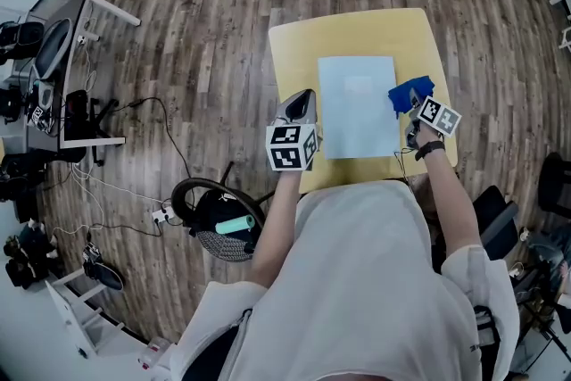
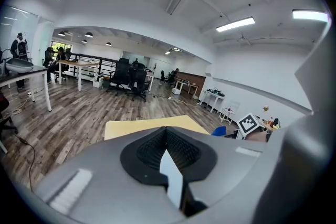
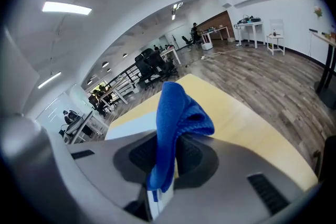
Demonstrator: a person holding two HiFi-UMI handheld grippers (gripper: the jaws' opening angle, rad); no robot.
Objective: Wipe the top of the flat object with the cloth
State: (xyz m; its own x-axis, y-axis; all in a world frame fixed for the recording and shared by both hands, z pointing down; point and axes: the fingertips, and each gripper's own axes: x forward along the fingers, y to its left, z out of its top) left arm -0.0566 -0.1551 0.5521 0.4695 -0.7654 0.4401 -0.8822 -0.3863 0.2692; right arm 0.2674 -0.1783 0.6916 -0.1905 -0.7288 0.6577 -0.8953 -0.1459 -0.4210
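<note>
– White shirt (image 1: 357, 281) fills the foreground of the head view. Who is wearing it?

– A person at a yellow table (image 1: 357, 27), pictured from above. Both arms reach forward, with a gripper in each hand.

– What does the right gripper (image 1: 413, 109) hold?

– A blue cloth (image 1: 408, 93). The right gripper view shows the jaws closed on the fabric. It rises from between them in a bunched fold and droops over at the top.

– Where is the cloth in relation to the flat object?

– The flat object (image 1: 357, 107) is a pale blue sheet lying in the middle of the table, its long side running away from the person. The cloth is at the sheet's right edge, towards the far end, and overlaps that edge as seen from above. Whether the two touch cannot be told.

– And the left gripper (image 1: 301, 100)?

– Its jaws are pressed together with nothing between them. It is over the table's left edge, just beside the sheet's left side, and its marker cube (image 1: 291, 146) is turned towards the person. The two grippers flank the sheet, well apart.

– Anything else for the caption?

– A black band (image 1: 428, 149) circles the right wrist. A wood-plank floor (image 1: 223, 4) surrounds the table. A round black object (image 1: 214, 214) with a teal cylinder (image 1: 234, 225) on it sits on the floor at the person's left. Cables (image 1: 134, 192) trail towards dark desks (image 1: 76, 76) at the left side of the room.
</note>
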